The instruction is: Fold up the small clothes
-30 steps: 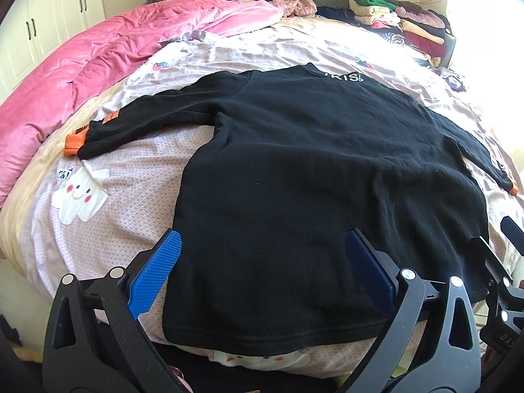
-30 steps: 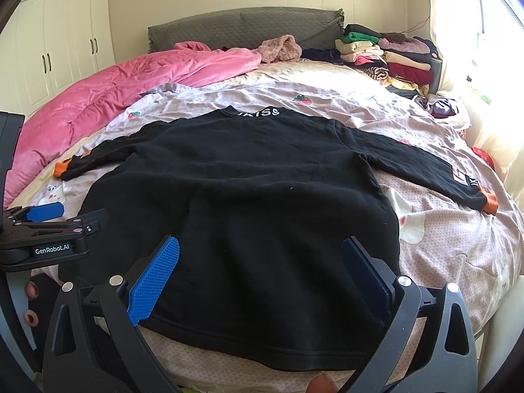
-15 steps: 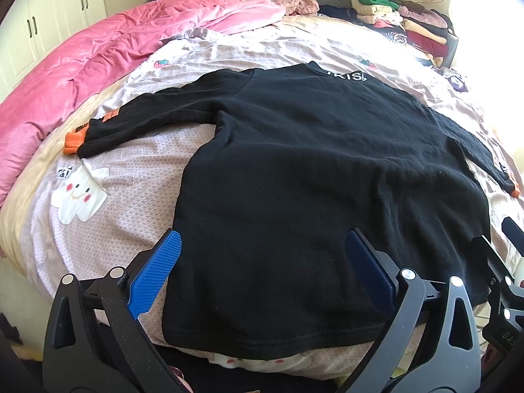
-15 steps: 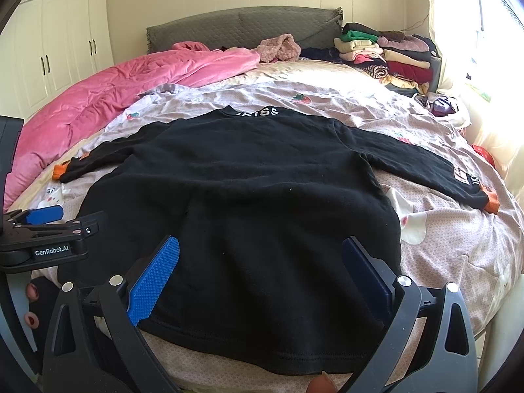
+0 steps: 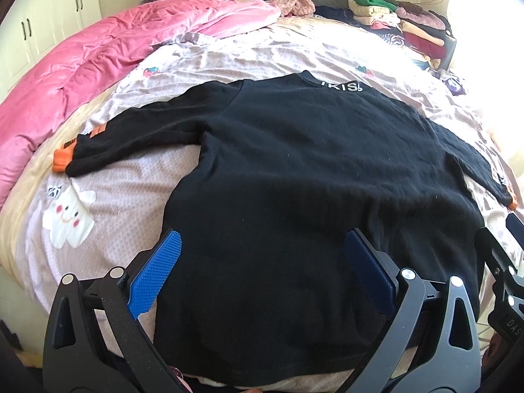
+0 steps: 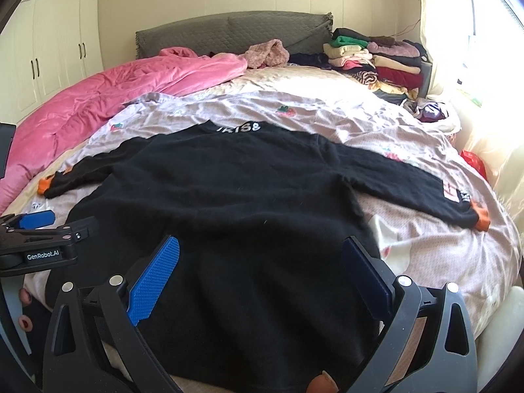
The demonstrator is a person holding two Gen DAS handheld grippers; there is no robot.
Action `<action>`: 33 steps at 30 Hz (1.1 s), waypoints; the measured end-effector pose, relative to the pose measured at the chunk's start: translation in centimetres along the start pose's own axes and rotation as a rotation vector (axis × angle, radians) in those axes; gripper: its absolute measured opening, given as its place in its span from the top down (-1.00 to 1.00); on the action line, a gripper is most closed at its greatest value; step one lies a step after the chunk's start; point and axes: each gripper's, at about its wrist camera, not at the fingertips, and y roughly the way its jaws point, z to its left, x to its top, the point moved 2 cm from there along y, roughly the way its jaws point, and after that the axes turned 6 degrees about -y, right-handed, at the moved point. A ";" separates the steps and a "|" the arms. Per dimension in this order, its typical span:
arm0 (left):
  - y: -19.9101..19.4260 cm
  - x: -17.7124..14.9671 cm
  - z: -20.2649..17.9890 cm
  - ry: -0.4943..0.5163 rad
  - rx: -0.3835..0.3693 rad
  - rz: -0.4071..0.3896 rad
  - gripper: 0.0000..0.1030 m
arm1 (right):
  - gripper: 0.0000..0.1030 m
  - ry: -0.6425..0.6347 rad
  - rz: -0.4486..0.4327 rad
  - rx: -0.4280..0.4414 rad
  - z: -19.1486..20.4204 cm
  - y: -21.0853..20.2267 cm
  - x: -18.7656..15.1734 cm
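A black long-sleeved sweater (image 5: 294,180) (image 6: 235,190) with orange cuffs lies flat on the bed, back up, white lettering at the collar, both sleeves spread out to the sides. My left gripper (image 5: 262,271) hovers open over the hem's left part, nothing between its blue pads. My right gripper (image 6: 258,275) is open over the hem's right part, also holding nothing. The left gripper (image 6: 39,239) shows at the left edge of the right wrist view. The right gripper's body shows at the right edge of the left wrist view.
A pink quilt (image 5: 82,75) (image 6: 108,98) is bunched along the bed's left side. Stacks of folded clothes (image 6: 376,62) (image 5: 402,23) sit at the far right by the grey headboard (image 6: 229,36). White wardrobes (image 6: 49,49) stand at left. The patterned sheet (image 5: 108,203) is bare beside the sweater.
Both grippers have shifted slightly back toward the near bed edge; the sweater has settled flat, its hem now smoother. Both stay open.
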 end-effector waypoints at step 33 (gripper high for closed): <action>6.1 10.5 -3.6 0.002 -0.033 0.052 -0.82 | -0.92 0.239 0.058 -0.099 -13.5 6.8 4.6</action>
